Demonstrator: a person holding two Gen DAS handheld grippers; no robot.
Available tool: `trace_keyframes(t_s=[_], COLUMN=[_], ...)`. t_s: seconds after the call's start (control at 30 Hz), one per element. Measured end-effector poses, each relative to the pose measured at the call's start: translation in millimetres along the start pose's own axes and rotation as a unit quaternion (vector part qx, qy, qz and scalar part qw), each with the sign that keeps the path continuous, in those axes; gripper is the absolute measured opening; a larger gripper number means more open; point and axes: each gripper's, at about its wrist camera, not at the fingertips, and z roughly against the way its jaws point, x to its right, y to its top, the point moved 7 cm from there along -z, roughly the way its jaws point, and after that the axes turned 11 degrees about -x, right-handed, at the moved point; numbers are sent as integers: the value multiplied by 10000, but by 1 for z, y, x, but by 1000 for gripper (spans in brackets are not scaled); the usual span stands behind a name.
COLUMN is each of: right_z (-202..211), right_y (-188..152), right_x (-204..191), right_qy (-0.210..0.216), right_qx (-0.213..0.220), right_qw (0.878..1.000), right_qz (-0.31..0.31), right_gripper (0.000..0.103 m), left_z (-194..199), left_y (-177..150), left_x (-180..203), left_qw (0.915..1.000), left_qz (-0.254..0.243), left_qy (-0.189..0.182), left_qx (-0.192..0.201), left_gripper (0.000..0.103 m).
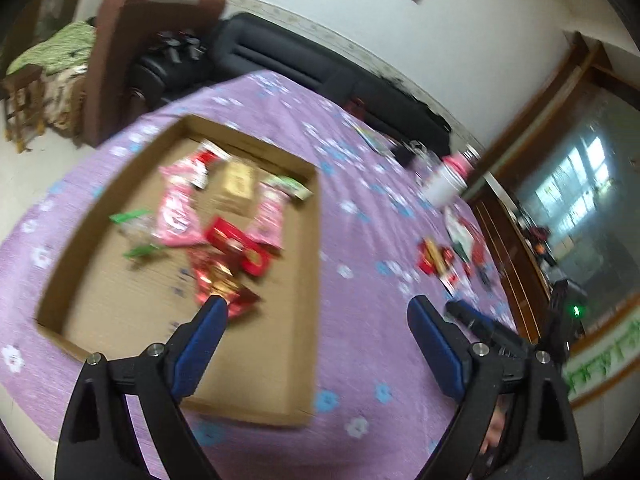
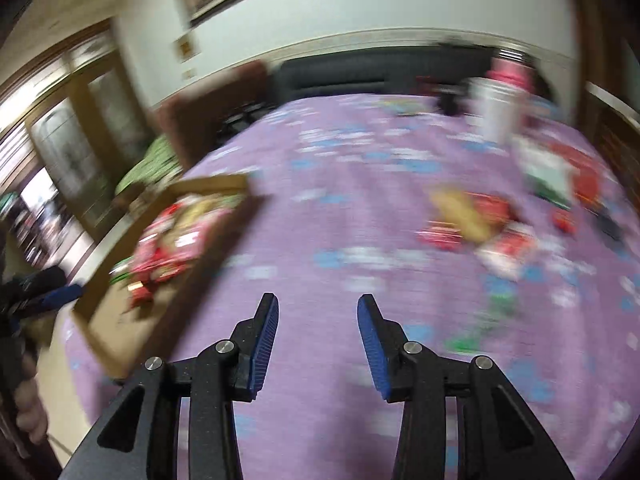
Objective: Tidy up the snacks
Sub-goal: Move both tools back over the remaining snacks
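Ahead-left of the left gripper (image 1: 318, 312), jaws wide and empty, sits the shallow cardboard tray (image 1: 316, 240) holding glossy pink and red snack packets (image 1: 224, 240). Right gripper (image 2: 318, 312), part-open, grasps nothing; loose snacks (image 2: 472, 216) lie ahead-right on the purple floral cloth (image 2: 320, 184). Risk: slick, crinkly wrappers could slip from the ribbed pads, and blur suggests a hurried reach.

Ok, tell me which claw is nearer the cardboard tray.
Left. The left claw hangs open at the cardboard tray, one finger above the snacks inside, the other just past its rim. The right claw is open over bare purple cloth, beside the tray.
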Motion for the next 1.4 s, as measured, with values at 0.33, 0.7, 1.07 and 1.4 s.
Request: trace_keyframes(t_s=[0.33,0.7,1.07,1.4], right_z=[35,-37,-106,-53], right_y=[0,78,77,50], right_x=[165,121,72,85], right_qy=[-789,-501,1085,447], right_qx=[286,124,-1209,-385], right_qw=[9820,9935,9841,9946], right_qz=[-1694,-1011,-723,-849], right_gripper=[44,44,44,46], left_z=[-36,-46,-53,-75], left_y=[-22,-34,-42,-48], left_x=[15,42,50,66], left_qw=[9983,9952,9936,9906], left_qz=[-247,-535,-657,-895], left_qy=[249,521,558,314], left_qx=[-475,-635,-736,-981], left_gripper=[91,91,91,91])
